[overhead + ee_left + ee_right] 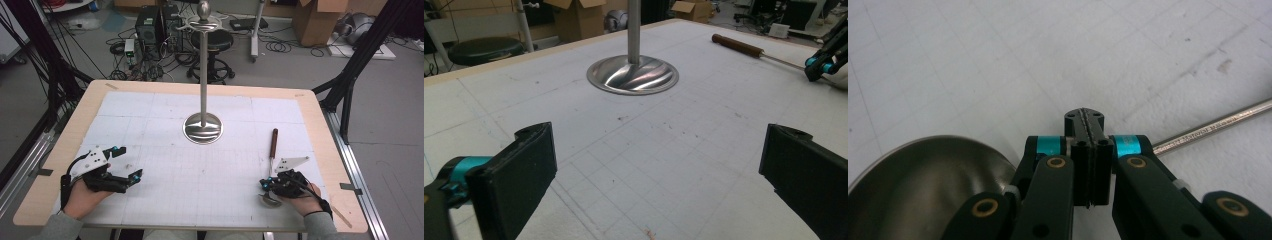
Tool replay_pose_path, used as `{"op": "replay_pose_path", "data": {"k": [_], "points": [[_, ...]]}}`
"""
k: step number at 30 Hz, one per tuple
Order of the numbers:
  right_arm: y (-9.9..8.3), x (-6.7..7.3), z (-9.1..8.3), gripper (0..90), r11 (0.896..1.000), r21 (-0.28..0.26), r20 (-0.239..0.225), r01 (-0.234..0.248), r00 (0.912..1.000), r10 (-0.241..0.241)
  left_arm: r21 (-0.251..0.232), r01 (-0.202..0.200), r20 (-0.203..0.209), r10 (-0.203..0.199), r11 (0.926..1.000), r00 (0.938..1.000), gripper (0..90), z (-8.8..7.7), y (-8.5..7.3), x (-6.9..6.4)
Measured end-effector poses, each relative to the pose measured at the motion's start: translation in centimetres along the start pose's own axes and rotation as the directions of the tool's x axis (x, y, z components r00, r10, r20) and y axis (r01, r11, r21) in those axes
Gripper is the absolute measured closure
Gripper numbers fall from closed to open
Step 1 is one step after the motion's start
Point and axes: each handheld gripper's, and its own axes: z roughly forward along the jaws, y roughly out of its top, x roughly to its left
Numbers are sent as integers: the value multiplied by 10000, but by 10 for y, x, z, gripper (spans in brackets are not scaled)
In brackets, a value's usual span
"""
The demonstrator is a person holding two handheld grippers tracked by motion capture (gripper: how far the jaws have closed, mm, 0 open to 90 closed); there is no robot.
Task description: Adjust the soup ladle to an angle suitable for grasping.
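Near edge of counter (60, 165): left gripper (122, 167) with fingers spread wide, empty; right gripper (265, 184) with fingers pressed together over ladle (273, 150), bowl beside them, brown handle pointing away. Farther, between both, steel stand (203, 127). Beyond, stool (212, 42), boxes (320, 20), cables.

We see the ladle (918, 190) bowl cut off by the edge; the right gripper (1087, 117) hides its neck.
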Motion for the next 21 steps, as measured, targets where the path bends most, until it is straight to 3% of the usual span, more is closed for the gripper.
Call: {"op": "replay_pose_path", "data": {"k": [9, 21], "points": [[-19, -9, -16, 900, 9991, -82, -6, -411, 9992, 411, -16, -4, 13, 4, 10000, 10000, 25, 0, 0, 0], [-31, -21, -26, 900, 9945, -362, -520, -985, 9940, 965, 32, -6, 15, 6, 10000, 10000, 25, 0, 0, 0]]}}
